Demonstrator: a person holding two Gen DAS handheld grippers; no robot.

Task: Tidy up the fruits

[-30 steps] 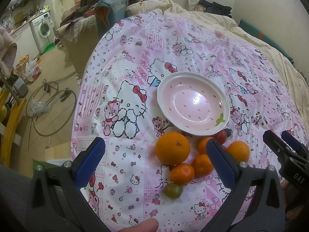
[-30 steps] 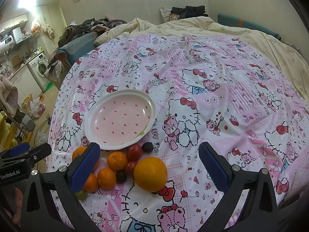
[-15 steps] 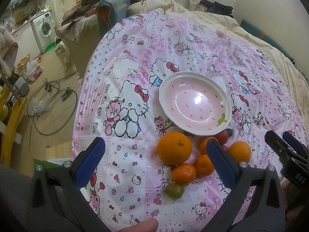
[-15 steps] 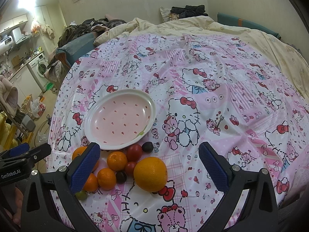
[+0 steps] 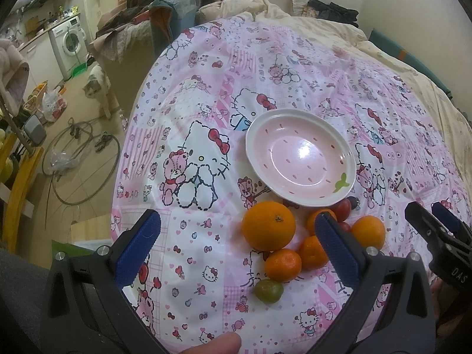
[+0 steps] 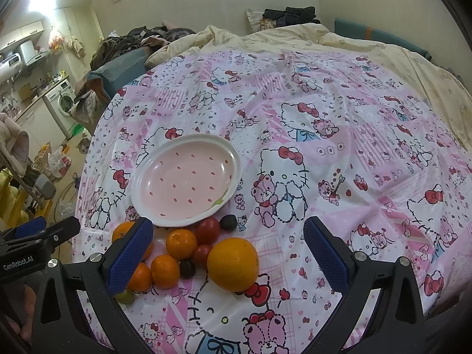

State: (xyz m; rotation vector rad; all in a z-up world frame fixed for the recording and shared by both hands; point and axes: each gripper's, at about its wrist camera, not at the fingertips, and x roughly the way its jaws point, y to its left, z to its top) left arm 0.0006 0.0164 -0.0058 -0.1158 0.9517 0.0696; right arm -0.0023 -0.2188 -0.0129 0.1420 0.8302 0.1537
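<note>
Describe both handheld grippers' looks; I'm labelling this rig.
Left gripper and right gripper match: black frames, blue ribbed jaws, silver screws. White lettering reads "GenRobot.AI" on the left, "DAS" on the right. No sleeves show.

A small grey-and-white animal (image 5: 96,87), seemingly a cat, is now seen on the floor beside the left edge of the bed. One second ago it could not be made out there. Half a second ago it had just been caught at much the same spot. In the left wrist view, the plate (image 5: 295,159), the large orange (image 5: 268,225) and the green fruit (image 5: 269,291) are found slightly further right in the frame than before. The left gripper (image 5: 237,216) has thus been shifted a little leftward.
</note>
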